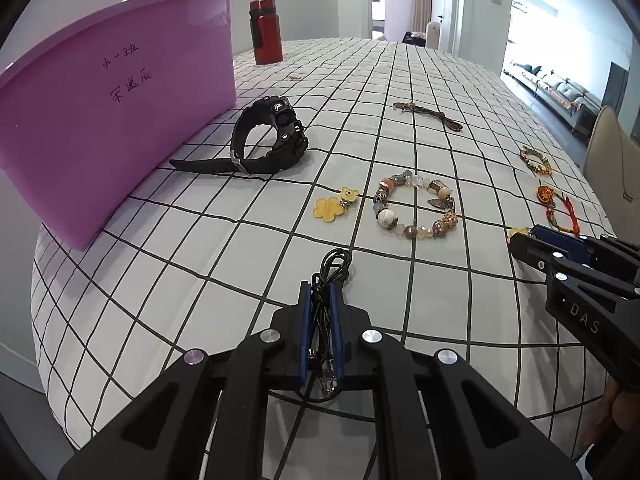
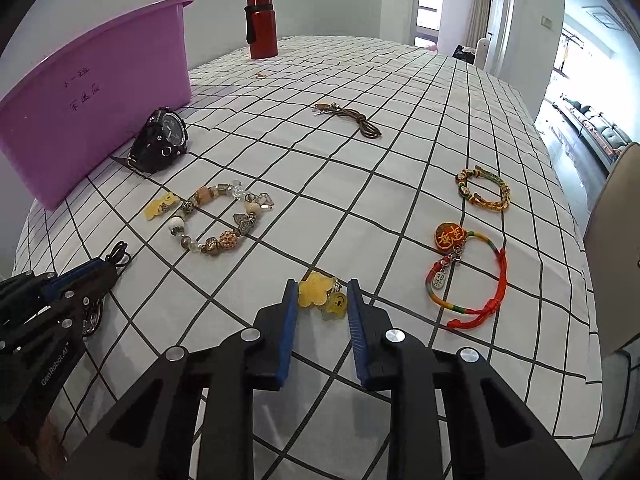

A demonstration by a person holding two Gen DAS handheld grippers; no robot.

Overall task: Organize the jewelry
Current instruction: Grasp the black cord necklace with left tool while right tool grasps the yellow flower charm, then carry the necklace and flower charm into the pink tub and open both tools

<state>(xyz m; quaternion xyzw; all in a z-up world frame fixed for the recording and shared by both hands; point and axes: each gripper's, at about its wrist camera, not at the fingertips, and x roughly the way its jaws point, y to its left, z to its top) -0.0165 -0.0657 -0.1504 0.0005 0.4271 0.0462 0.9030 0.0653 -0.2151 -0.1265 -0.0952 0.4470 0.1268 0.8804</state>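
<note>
The left gripper [image 1: 322,292] points steeply down at the table, its blue pads pressed together on a black cord necklace [image 1: 330,276] whose loop sticks out past the fingertips. The right gripper [image 2: 322,292] points down likewise, its jaws spread either side of a yellow flower charm [image 2: 318,289] lying on the cloth, pads not pressing it. The checked tablecloth [image 2: 360,184] also carries a beaded bracelet [image 1: 416,204], a black watch [image 1: 272,140] just beside a purple tub [image 1: 112,92], a brown cord [image 2: 352,120], a red braided bracelet [image 2: 468,276] and a red bottle [image 1: 266,32]; beyond, a doorway opens onto a bright room.
</note>
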